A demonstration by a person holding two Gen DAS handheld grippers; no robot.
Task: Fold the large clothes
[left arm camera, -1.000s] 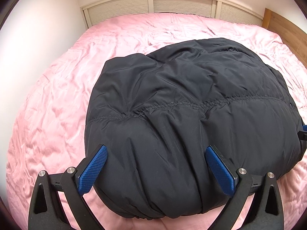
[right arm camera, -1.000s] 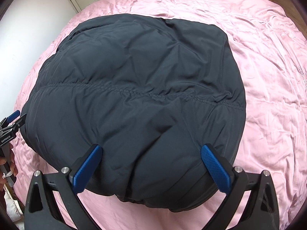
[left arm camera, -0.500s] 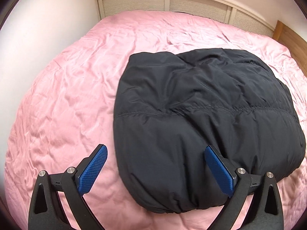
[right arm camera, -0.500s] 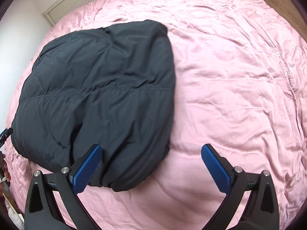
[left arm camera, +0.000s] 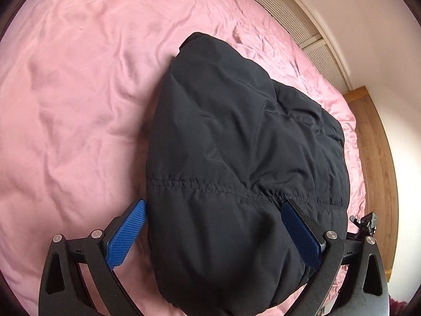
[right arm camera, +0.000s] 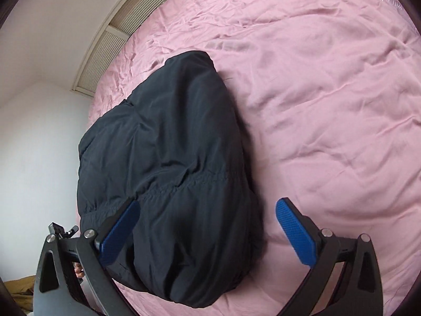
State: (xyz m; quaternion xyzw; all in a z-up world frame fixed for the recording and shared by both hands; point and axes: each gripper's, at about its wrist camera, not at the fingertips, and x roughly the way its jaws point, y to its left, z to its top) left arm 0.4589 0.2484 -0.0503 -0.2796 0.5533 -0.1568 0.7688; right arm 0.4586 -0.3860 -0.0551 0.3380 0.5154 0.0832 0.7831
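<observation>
I see the bed (left arm camera: 73, 110), covered by a wrinkled pink sheet (right arm camera: 329, 105), filling most of both views. On it lies the dark padded jacket (left arm camera: 236, 158), bundled into a thick folded mound with a stitched seam running across it; in the right wrist view the same jacket (right arm camera: 168, 184) sits left of centre, near the bed's edge by the white wall (right arm camera: 34, 144).

My left gripper (left arm camera: 213, 234) has its jaws spread wide, released, holding nothing; the near end of the jacket bulges between the blue pads (left arm camera: 126, 234), and I cannot tell whether they touch the fabric.

My right gripper (right arm camera: 208, 234) is likewise wide open and empty, its left pad over the jacket, its right pad over bare sheet.

Both grippers point down at the bed from above the jacket's near end.
</observation>
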